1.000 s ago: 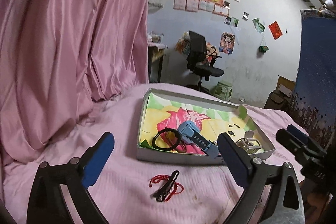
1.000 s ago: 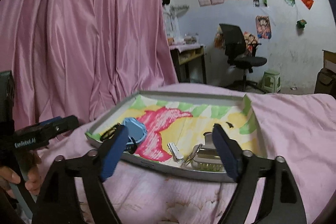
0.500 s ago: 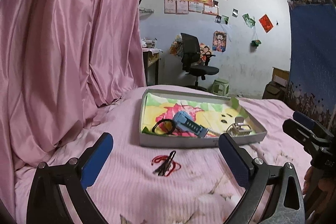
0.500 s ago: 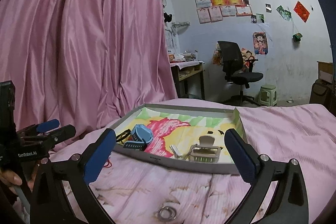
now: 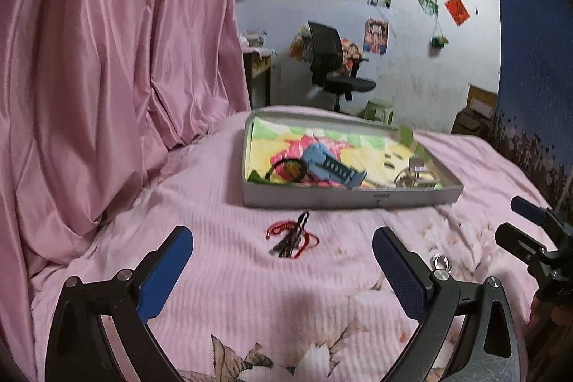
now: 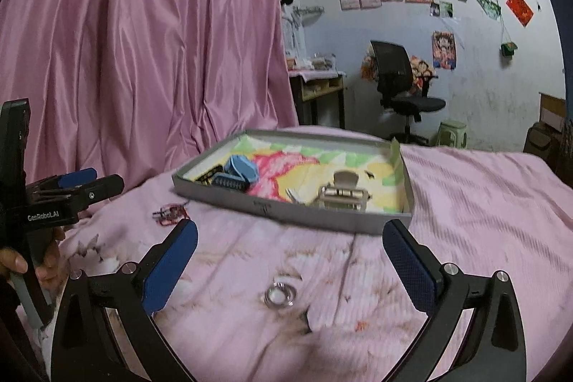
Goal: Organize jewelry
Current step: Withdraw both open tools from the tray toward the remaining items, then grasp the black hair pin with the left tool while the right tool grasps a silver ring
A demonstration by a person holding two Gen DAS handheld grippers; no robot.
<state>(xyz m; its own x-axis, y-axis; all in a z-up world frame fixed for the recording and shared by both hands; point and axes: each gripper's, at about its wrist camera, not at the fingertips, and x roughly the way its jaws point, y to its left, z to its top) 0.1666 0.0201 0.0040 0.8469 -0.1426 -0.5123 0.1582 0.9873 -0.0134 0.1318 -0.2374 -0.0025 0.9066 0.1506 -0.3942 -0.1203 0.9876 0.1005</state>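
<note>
A shallow grey tray (image 5: 343,199) (image 6: 286,212) with a bright floral lining rests on the pink bedspread. Inside lie a blue watch (image 5: 329,167) (image 6: 240,169), a black hair tie (image 5: 286,169) and a silver hair claw (image 5: 415,176) (image 6: 342,194). A red cord bracelet with black clips (image 5: 292,235) (image 6: 170,213) lies on the spread before the tray. A silver ring (image 6: 281,295) (image 5: 440,262) sits nearer. My left gripper (image 5: 283,256) is open, empty, just short of the bracelet. My right gripper (image 6: 290,249) is open, empty, with the ring below its fingers.
Pink curtains (image 5: 107,59) hang at the left. Behind the bed stand a black office chair (image 5: 333,67), a desk (image 6: 317,88) and a green stool (image 5: 379,110). A dark blue cloth (image 5: 530,77) hangs at the right. A hand (image 6: 14,264) holds the left gripper.
Both grippers have drawn back from the tray toward the near side of the bed. The right jaws opened wider, and the silver ring came into view on the spread.
</note>
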